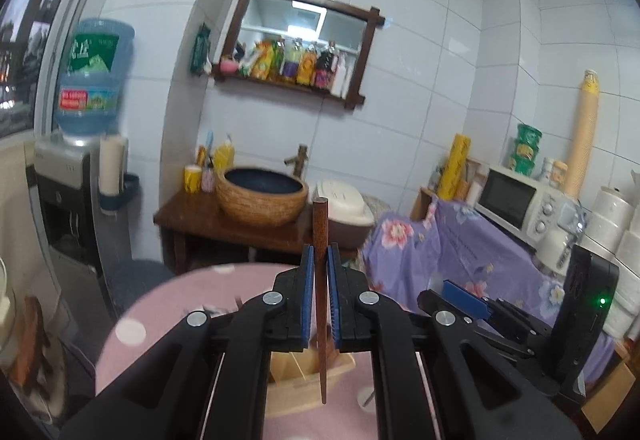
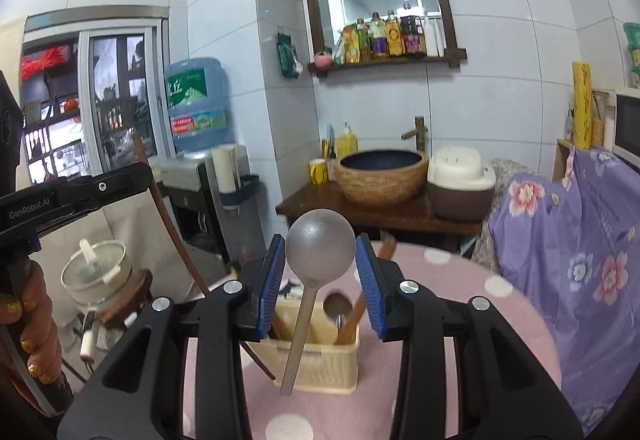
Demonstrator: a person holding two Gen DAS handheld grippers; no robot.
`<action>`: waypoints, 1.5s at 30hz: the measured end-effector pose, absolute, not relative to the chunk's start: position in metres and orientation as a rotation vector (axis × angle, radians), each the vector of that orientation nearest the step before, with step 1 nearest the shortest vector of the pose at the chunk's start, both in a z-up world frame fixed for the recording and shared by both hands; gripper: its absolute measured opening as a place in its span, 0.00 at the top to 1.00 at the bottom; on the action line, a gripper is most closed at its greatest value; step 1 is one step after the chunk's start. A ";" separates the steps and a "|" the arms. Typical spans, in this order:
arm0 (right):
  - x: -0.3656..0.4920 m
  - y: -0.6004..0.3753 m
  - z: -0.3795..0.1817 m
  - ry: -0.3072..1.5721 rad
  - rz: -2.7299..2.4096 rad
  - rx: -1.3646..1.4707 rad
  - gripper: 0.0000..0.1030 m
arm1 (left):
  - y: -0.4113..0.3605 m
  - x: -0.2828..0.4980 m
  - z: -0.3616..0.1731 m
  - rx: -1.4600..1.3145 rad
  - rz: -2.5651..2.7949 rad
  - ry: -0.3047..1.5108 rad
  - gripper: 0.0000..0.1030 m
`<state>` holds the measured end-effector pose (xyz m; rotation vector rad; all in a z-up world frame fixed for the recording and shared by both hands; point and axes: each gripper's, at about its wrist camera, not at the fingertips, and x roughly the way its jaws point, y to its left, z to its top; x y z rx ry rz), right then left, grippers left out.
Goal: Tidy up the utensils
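My left gripper (image 1: 319,260) is shut on a dark brown wooden chopstick (image 1: 320,232) that stands upright, its tip hanging above a beige utensil basket (image 1: 308,368). My right gripper (image 2: 320,256) is shut on a grey metal spoon (image 2: 320,248), pads pressed on the sides of its bowl. The bowl is up and the handle hangs down in front of the beige utensil basket (image 2: 320,364). Another spoon (image 2: 338,306) and wooden handles (image 2: 354,314) stand in the basket. In the right wrist view the left gripper (image 2: 72,191) shows at the left with the chopstick (image 2: 172,224), held by a hand (image 2: 28,320).
The basket stands on a round table with a pink dotted cloth (image 2: 480,320). Behind it are a wooden stand with a woven wash basin (image 2: 380,175) and a rice cooker (image 2: 460,183). A purple floral cloth (image 2: 568,240) hangs at the right. A water dispenser (image 2: 200,175) and a lidded pot (image 2: 96,272) are at the left.
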<state>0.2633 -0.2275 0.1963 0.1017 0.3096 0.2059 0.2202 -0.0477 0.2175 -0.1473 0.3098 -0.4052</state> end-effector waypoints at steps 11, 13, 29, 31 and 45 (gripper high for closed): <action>0.320 -0.212 0.144 0.309 0.084 0.065 0.64 | -0.062 0.273 0.170 -0.108 -0.291 0.352 0.92; 0.323 -0.206 0.121 0.326 0.070 0.054 0.64 | -0.065 0.276 0.147 -0.100 -0.281 0.378 0.92; 0.323 -0.186 0.037 0.400 0.042 -0.003 0.64 | -0.072 0.269 0.078 -0.025 -0.239 0.409 0.92; 0.321 -0.186 0.038 0.393 0.043 -0.002 0.63 | -0.073 0.269 0.080 -0.018 -0.241 0.409 0.92; 0.239 -0.207 0.052 0.331 0.015 -0.024 0.11 | -0.036 0.198 0.085 -0.027 -0.182 0.267 0.15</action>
